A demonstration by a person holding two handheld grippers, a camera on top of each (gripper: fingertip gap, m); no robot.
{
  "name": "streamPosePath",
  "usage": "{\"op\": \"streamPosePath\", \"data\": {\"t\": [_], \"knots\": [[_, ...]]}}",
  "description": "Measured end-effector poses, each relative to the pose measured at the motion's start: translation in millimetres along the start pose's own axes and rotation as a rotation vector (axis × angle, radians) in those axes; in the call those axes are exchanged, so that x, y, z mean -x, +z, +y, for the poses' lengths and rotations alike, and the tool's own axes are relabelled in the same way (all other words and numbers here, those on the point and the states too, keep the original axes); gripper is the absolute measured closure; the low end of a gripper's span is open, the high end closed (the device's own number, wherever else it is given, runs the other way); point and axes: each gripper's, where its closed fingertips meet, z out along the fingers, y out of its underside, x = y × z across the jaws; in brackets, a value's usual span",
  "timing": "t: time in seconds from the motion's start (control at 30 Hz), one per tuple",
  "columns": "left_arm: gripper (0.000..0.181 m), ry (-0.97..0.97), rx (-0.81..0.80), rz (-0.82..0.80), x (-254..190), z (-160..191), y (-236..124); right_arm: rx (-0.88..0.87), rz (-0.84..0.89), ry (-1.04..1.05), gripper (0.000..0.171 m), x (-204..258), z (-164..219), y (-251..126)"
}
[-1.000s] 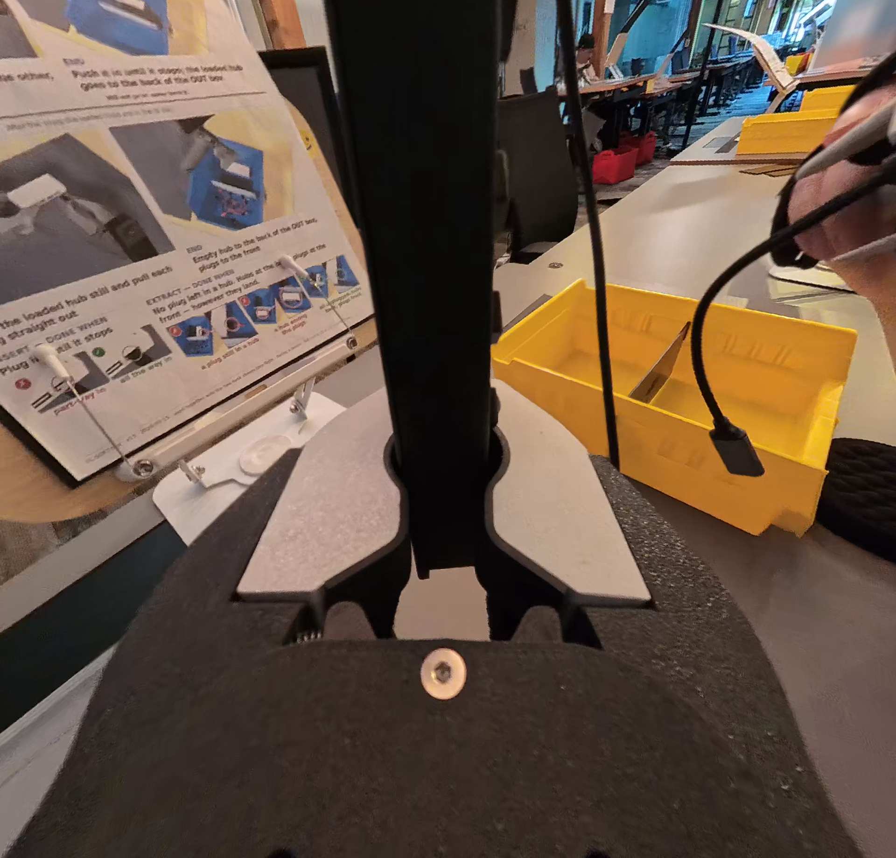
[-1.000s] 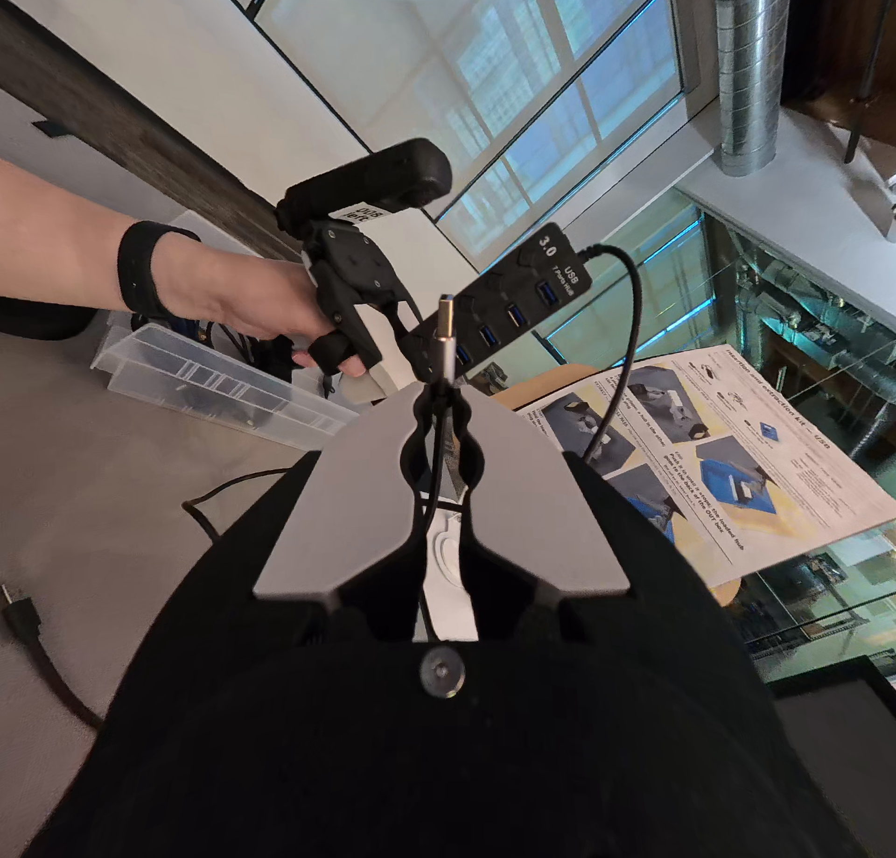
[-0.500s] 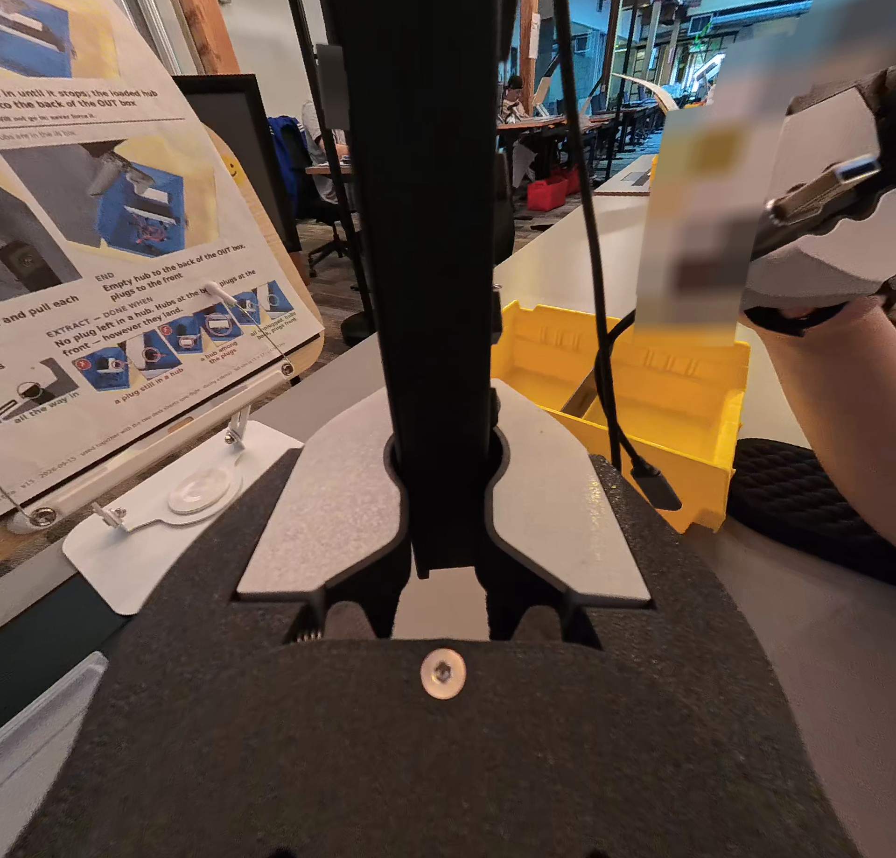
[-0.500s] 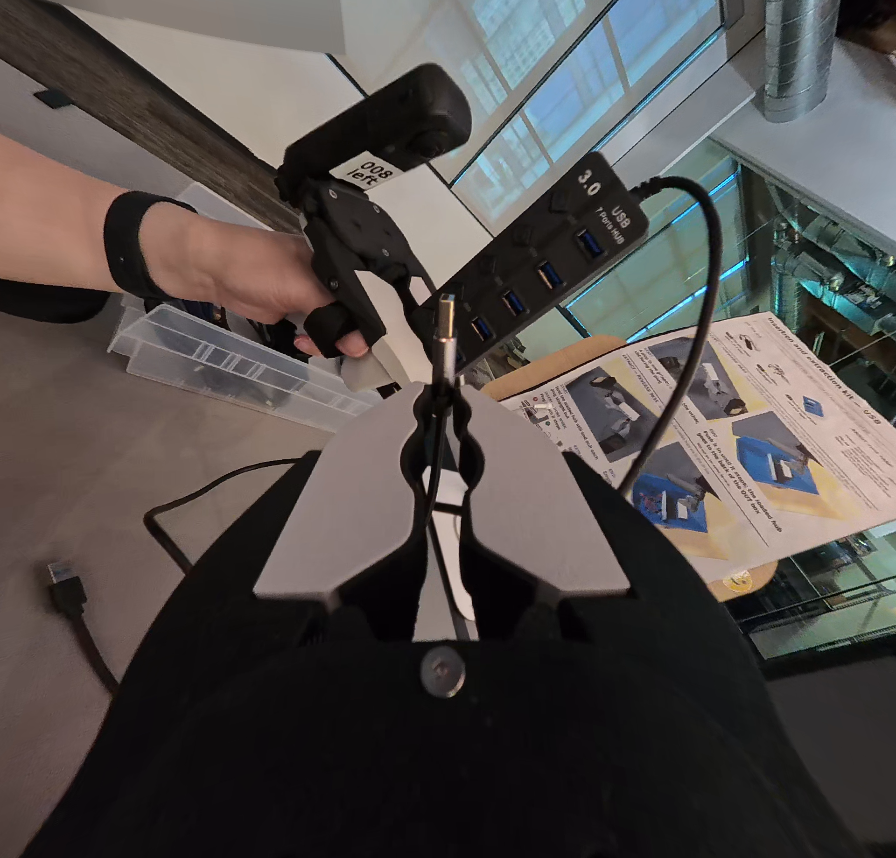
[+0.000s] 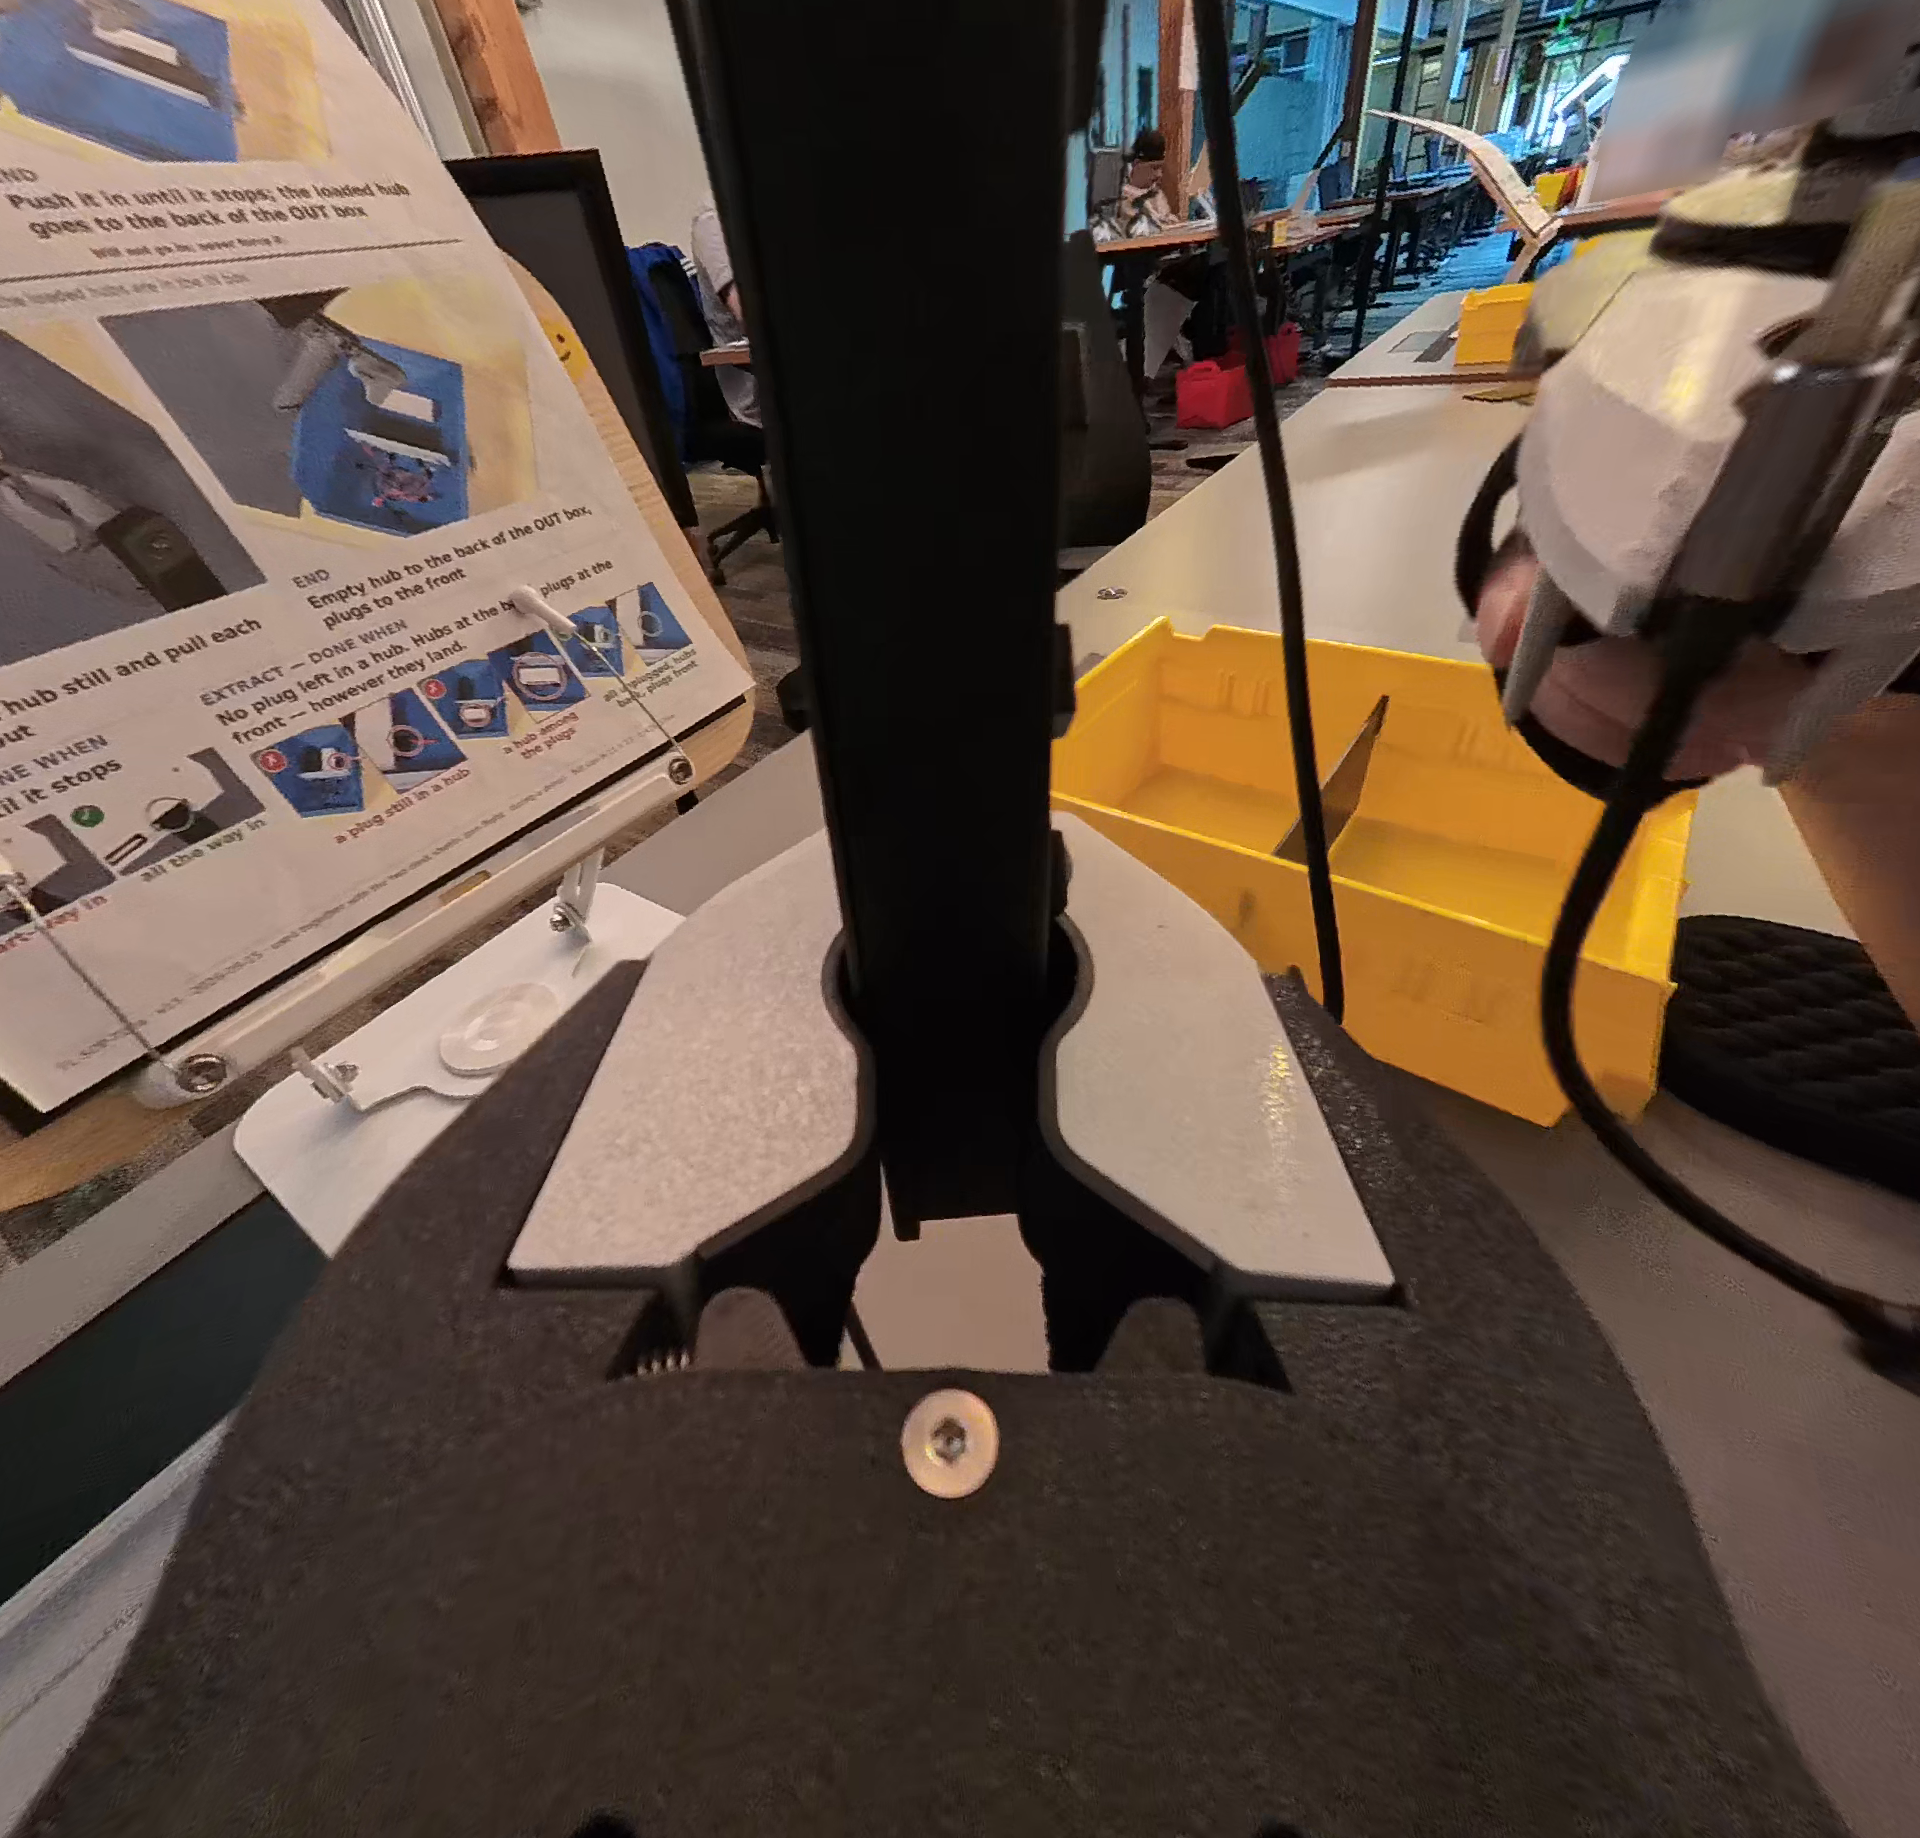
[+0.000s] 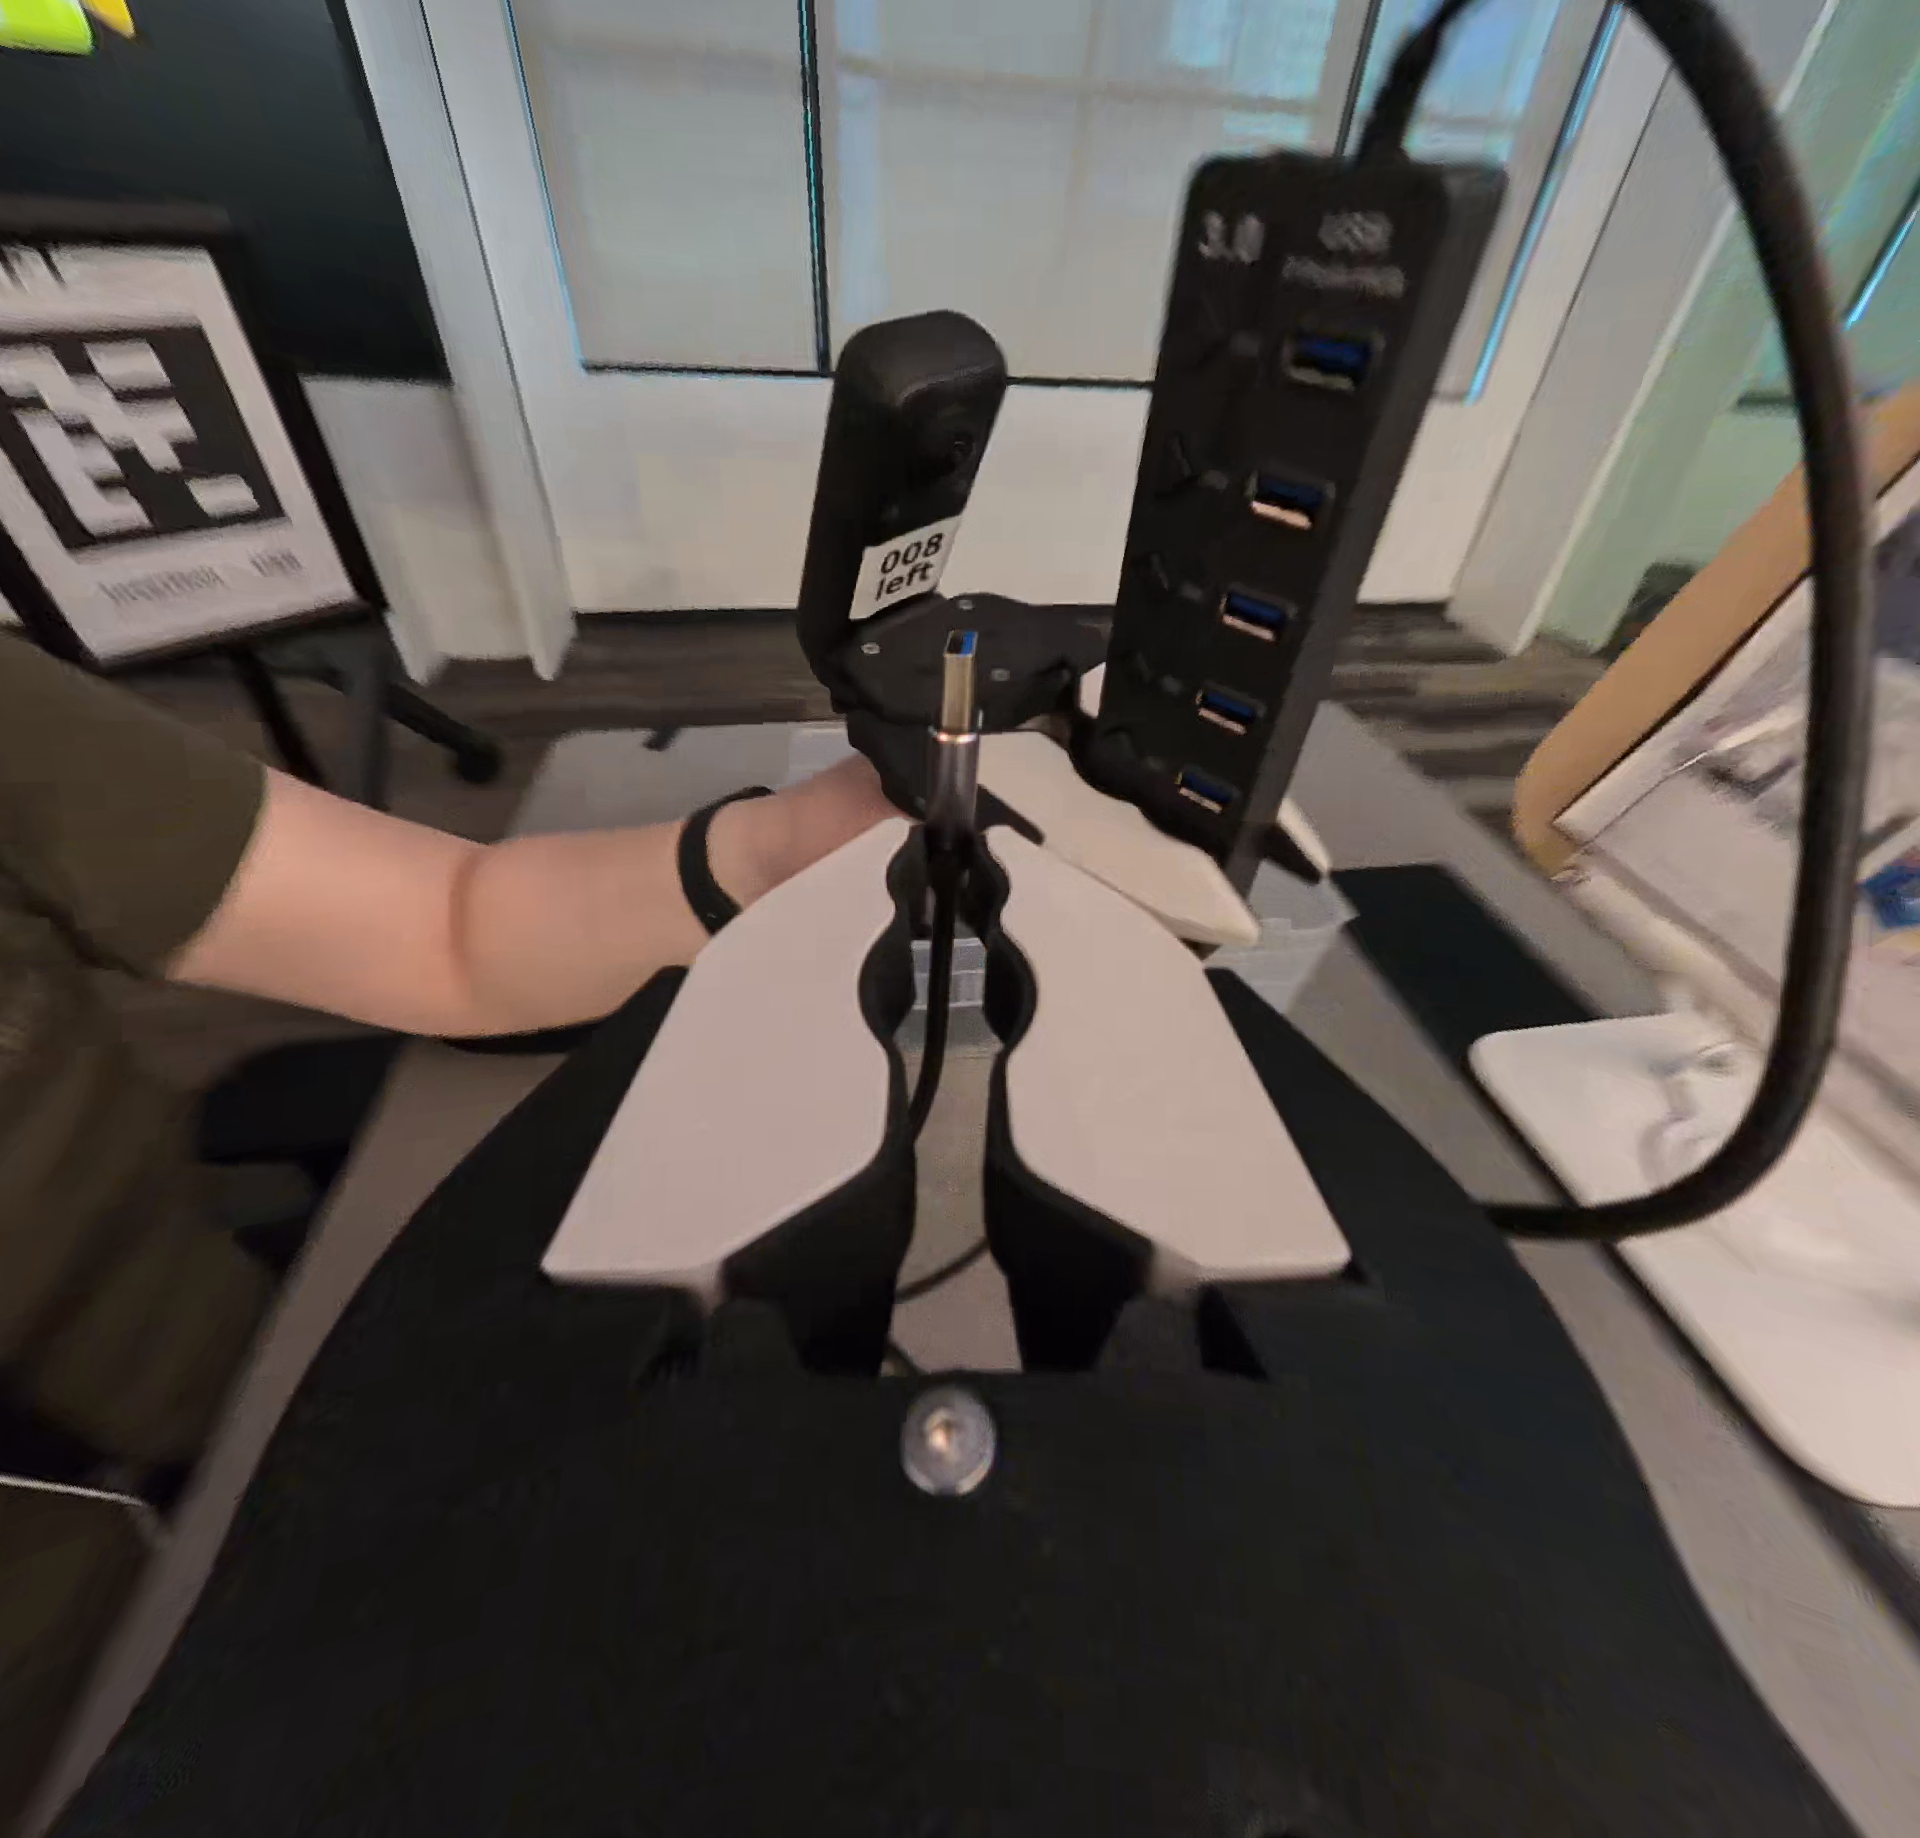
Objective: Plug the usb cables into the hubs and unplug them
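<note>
My left gripper (image 5: 951, 947) is shut on a long black USB hub (image 5: 904, 438) and holds it upright; only the hub's plain side shows here. In the right wrist view the same hub (image 6: 1278, 500) stands upright with several blue ports facing me, its own black cable (image 6: 1818, 645) looping to the right. My right gripper (image 6: 951, 853) is shut on a USB cable, its metal plug (image 6: 958, 692) sticking up past the fingertips, left of the hub and apart from it. The right gripper also shows at the right of the left wrist view (image 5: 1714, 458).
A yellow divided bin (image 5: 1382, 853) sits on the grey table behind the hub. An instruction sheet on a stand (image 5: 312, 541) is at the left, its white base (image 5: 416, 1082) below. A person's forearm (image 6: 468, 915) reaches in from the left. A black mat (image 5: 1787, 1040) lies at the right.
The right gripper has swung round to face the hub's ports, with the hub now upright in its view. In the left wrist view the right gripper has come closer and lower.
</note>
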Motion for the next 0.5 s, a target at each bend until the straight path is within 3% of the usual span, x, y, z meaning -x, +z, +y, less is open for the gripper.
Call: {"op": "streamPosePath", "data": {"t": [0.13,0.5], "knots": [[0.155,0.029,-0.024,-0.021,4,-4,-3,0.0,-0.094,0.255,0.163,3,4,5],[0.154,0.085,-0.026,-0.069,9,-4,-4,0.055,-0.24,0.547,0.163,23,10,16]]}}
